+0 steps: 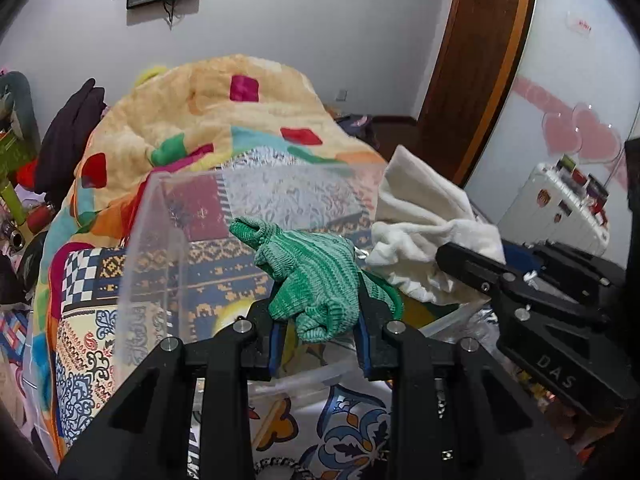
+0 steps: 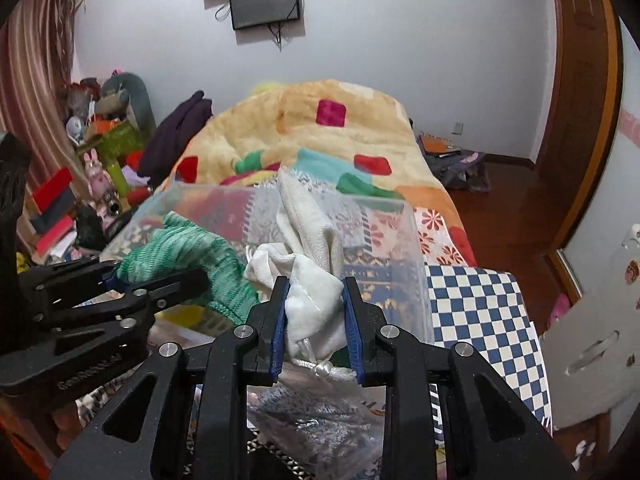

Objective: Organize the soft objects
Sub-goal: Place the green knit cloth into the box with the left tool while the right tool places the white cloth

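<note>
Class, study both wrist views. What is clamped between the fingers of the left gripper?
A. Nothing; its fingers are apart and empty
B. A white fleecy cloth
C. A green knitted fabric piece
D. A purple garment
C: in the left wrist view the left gripper pinches the green knitted fabric piece over the clear plastic bin, while the white fleecy cloth sits in the right gripper.

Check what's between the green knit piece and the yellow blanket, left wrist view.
The clear plastic bin's far wall stands between the green knit piece and the yellow blanket; the left wrist view shows it.
</note>
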Demonstrator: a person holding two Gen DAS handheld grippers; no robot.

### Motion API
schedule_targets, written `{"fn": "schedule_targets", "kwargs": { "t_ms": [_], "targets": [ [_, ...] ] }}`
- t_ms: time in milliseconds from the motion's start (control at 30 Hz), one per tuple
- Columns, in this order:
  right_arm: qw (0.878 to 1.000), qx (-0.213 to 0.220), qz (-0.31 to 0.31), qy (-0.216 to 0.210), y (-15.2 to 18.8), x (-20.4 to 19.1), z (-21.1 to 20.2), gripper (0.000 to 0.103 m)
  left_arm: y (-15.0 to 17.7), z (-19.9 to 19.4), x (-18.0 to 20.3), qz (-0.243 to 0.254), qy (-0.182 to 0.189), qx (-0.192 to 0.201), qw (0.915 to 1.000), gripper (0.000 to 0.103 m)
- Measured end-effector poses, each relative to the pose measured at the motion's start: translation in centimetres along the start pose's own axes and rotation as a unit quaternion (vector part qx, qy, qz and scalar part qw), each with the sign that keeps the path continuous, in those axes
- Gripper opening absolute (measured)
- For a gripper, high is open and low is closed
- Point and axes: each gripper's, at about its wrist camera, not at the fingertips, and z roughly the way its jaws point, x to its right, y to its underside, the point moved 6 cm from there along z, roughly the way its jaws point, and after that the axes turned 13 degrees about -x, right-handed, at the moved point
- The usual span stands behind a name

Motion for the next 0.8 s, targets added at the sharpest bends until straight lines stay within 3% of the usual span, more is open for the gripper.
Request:
{"fn": "schedule_targets", "kwargs": {
  "t_ms": [167,267,500,567,700,800],
  "targets": [
    [1.000,-0.012,0.005,-0.001,-0.1,0.7,0.6,0.025,0.0,0.2,0.3,0.003,-0.004,-0.006,1.0000,0.030],
    [1.000,-0.016,0.011,0.000,0.0,1.0,0.7,0.027,-0.2,0.1,0.1,0.003,-0.001,-0.009,1.0000,0.040],
    [1.000,-0.001,0.006,0.000,0.2,1.1,-0.7,0.060,0.5,-2.8,0.0,0.006,-0.003,0.025,0.9997,0.056],
    [1.000,0.014,0.003,0.006,0.2,1.1,-1.7,0.066,0.8,-4.1,-0.1,0.011,-0.004,0.038,0.9992,0.058],
    [0.999,0.044,-0.005,0.010,0.2,1.2,-4.0,0.076,1.6,-6.6,-0.2,0.019,-0.010,0.064,0.9977,0.074],
    [0.998,0.063,-0.002,0.003,0.4,1.1,-5.3,0.082,2.5,-7.9,-0.2,0.021,-0.009,0.071,0.9972,0.075]
  ]
}}
